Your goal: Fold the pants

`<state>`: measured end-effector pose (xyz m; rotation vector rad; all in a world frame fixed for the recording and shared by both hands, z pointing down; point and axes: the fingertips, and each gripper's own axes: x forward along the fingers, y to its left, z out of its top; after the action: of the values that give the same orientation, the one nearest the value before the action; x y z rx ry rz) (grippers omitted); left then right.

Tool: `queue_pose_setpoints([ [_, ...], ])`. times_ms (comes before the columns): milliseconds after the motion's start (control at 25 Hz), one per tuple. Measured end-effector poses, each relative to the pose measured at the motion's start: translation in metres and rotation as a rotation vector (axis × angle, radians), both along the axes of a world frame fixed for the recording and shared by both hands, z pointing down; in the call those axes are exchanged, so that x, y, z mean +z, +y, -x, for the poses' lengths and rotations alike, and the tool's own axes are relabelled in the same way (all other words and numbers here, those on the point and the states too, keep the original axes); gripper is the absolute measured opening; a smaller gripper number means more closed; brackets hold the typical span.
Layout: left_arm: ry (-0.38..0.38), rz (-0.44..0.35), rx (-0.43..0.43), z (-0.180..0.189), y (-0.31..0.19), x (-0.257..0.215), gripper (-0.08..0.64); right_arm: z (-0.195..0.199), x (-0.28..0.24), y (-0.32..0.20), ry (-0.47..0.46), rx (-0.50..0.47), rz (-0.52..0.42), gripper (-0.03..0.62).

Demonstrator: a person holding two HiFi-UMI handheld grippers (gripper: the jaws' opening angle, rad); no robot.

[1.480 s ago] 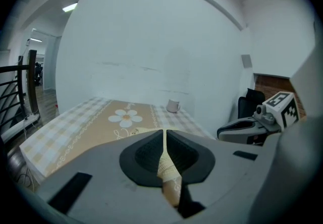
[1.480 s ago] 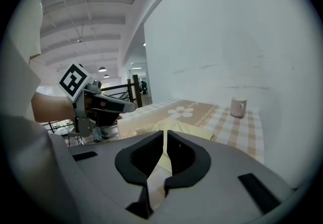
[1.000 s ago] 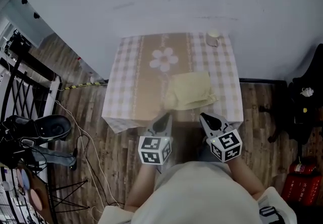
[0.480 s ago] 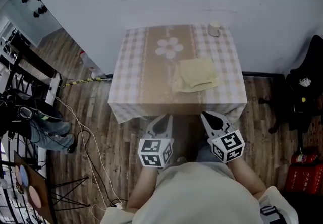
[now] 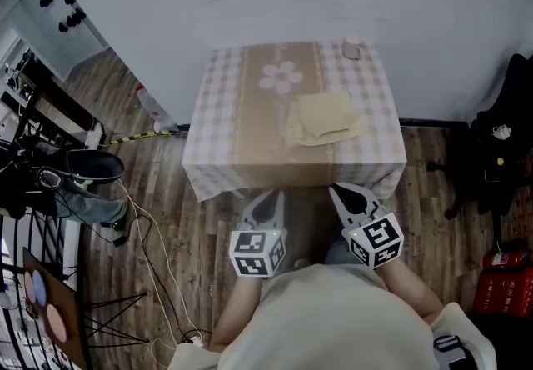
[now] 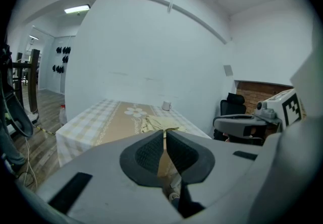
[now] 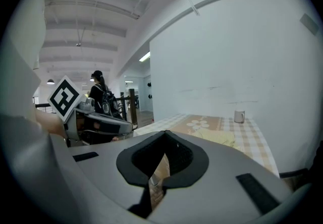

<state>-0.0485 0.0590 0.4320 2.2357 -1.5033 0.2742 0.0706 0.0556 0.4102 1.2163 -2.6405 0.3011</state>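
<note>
Both tools have drawn back from the surface since a second ago, and the folded pants lie where they were.
The left tool (image 5: 268, 202) and the right tool (image 5: 343, 193) now hang over the wood floor (image 5: 191, 235), short of the front edge of the surface (image 5: 225, 127) that they nearly reached before. Each tool is closed with its pads together and nothing between them, as the left gripper view (image 6: 165, 134) and the right gripper view (image 7: 164, 137) show. The pants (image 5: 323, 117) are pale yellow and folded into a compact, roughly square bundle with soft, slightly uneven edges. They sit right of centre on the checked cloth, beside its tan band with the white flower (image 5: 281, 77). A mug (image 5: 352, 48) stands well behind them at the far right corner.
</note>
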Motion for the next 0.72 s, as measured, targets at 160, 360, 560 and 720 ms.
queue_pose_setpoints([
  [160, 0.004, -0.007, -0.003, -0.003, 0.0, -0.002, 0.017, -0.003, -0.002, 0.001, -0.007, -0.004, -0.004, 0.0],
  [360, 0.009, -0.005, 0.0, -0.007, -0.002, -0.002, 0.017, -0.006, -0.004, 0.001, -0.012, -0.001, -0.007, 0.0],
  [560, 0.01, 0.003, 0.003, -0.01, -0.004, -0.001, 0.017, -0.009, -0.003, -0.002, -0.014, 0.006, -0.004, 0.0],
  [720, 0.011, 0.006, 0.012, -0.013, -0.006, -0.001, 0.017, -0.01, -0.005, -0.004, -0.015, 0.013, -0.003, 0.0],
])
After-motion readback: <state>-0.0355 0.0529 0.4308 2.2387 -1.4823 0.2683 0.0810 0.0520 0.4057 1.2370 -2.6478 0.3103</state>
